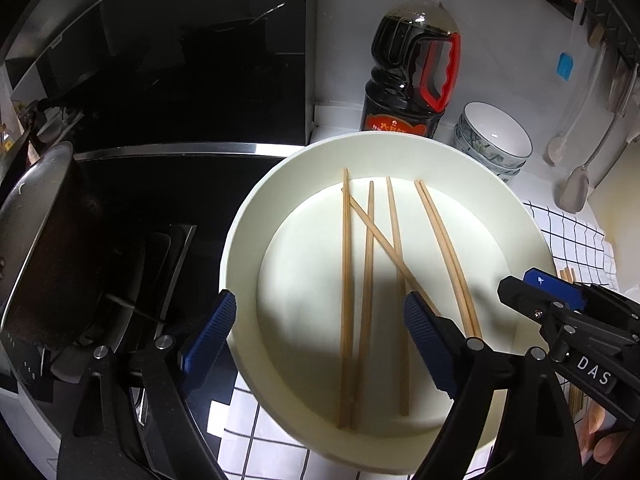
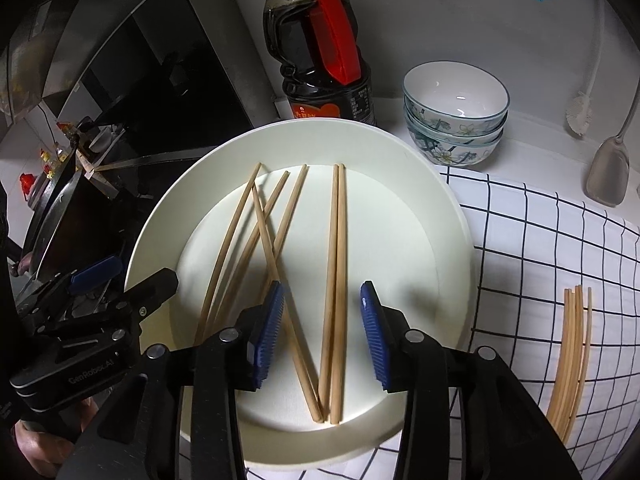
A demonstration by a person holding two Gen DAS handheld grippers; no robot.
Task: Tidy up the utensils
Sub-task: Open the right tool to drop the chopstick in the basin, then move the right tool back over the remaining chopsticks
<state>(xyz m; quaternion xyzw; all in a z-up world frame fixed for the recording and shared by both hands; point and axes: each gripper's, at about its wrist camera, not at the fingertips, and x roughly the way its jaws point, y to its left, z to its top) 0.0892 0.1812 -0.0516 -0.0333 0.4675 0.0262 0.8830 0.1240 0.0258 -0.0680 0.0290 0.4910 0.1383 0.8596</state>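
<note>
We noted six wooden chopsticks (image 2: 276, 248) lying loose in the white plate (image 2: 440, 216), which sat on the checked cloth (image 2: 540, 240) over the surface, with a soy sauce bottle (image 2: 316, 52) and stacked bowls (image 2: 456, 120) behind it. A second bundle of chopsticks (image 2: 570, 356) lay on the cloth well apart to the right of the plate. The right tool (image 2: 322, 334) hung over the near rim with its jaws partly open and nothing pressed between the pads; the straight pair (image 2: 336, 280) ran between them, long axis pointing away from the tool toward the bottle, near ends just below the pads. One crossed stick (image 2: 280, 280) passed close to the left pad. The left tool (image 1: 320, 344) stood wide open and empty over the near left of the plate, with two sticks (image 1: 356, 300) running lengthwise in its gap. We judged the right tool the nearer to the tidy pair and to the bundle on the cloth; the sticks' axis lay along the tool's pointing line, so the jaws closed across their width. The crossed stick could be caught along with the pair
</note>
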